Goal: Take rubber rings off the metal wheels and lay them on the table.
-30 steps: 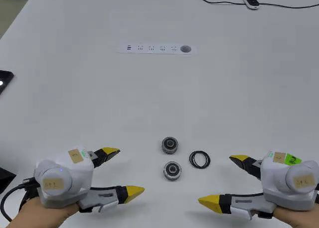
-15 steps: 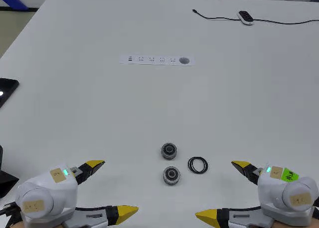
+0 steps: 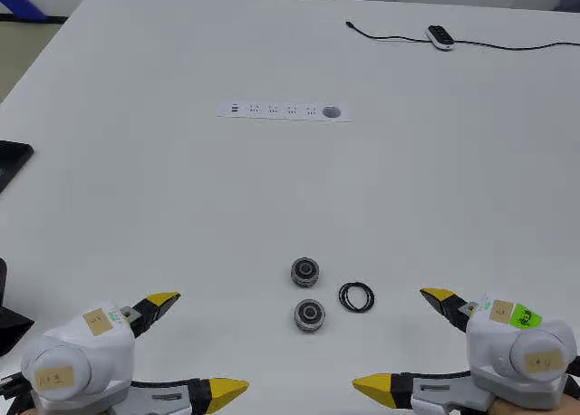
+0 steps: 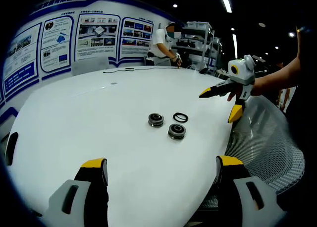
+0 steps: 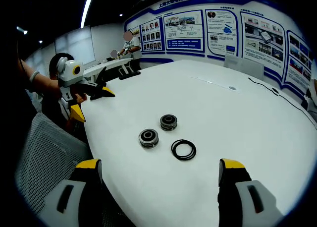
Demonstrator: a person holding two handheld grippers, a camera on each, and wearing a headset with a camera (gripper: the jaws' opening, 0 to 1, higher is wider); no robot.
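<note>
So, head view: your left gripper [image 3: 198,342] and right gripper [image 3: 401,341] hover at the near edge of the bench [image 3: 181,188], both w/ fingers spread wide, nothing held. Btwn them sit the far wheel [image 3: 305,272] and near wheel [image 3: 310,314]. The rubber rings [image 3: 356,296] lie flat on the bench just right of both, not touching.

Left gripper view: fingers [image 4: 94,165] agape, empty; wheels + rubber rings [image 4: 180,117] ahead.

Right gripper view: fingers [image 5: 230,167] likewise wide, empty; rubber rings [image 5: 184,149] lie closest, wheels just beyond.
</note>
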